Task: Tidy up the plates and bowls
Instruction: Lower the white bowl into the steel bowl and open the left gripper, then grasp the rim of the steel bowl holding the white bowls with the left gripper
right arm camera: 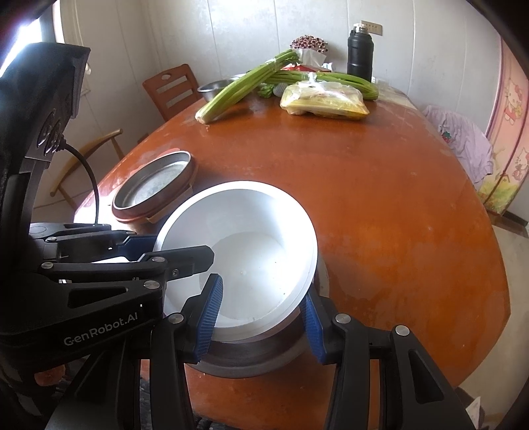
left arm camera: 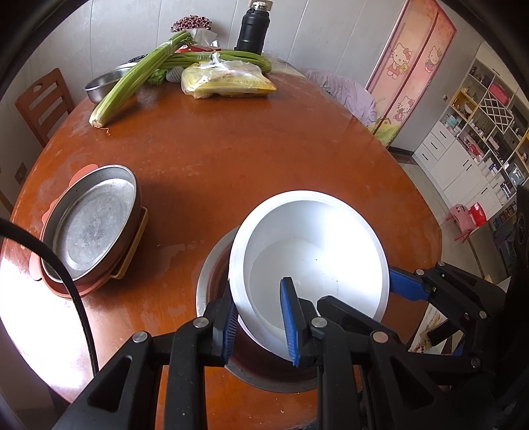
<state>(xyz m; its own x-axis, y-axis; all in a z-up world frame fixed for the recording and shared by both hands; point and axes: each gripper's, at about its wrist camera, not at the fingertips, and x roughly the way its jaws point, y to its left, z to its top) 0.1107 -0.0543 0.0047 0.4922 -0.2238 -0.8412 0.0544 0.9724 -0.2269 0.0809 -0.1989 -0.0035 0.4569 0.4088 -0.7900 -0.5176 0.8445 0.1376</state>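
i'm nesting the white bowl (left arm camera: 314, 261) into the steel bowl (left arm camera: 211, 274) (still tilted), left gripper (left arm camera: 259, 325) and right gripper (right arm camera: 261, 317) both clamping its rim; next i'm judging: level, then release.

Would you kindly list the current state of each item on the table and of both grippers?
White bowl: upright, tilted, empty, sitting in the metal bowl.
Metal bowl: upright on the table, under the white bowl.
Metal plate: empty, stacked on other plates.
Black flask: upright, capped.
Left gripper: shut on the white bowl's rim.
Right gripper: shut on the white bowl's rim.
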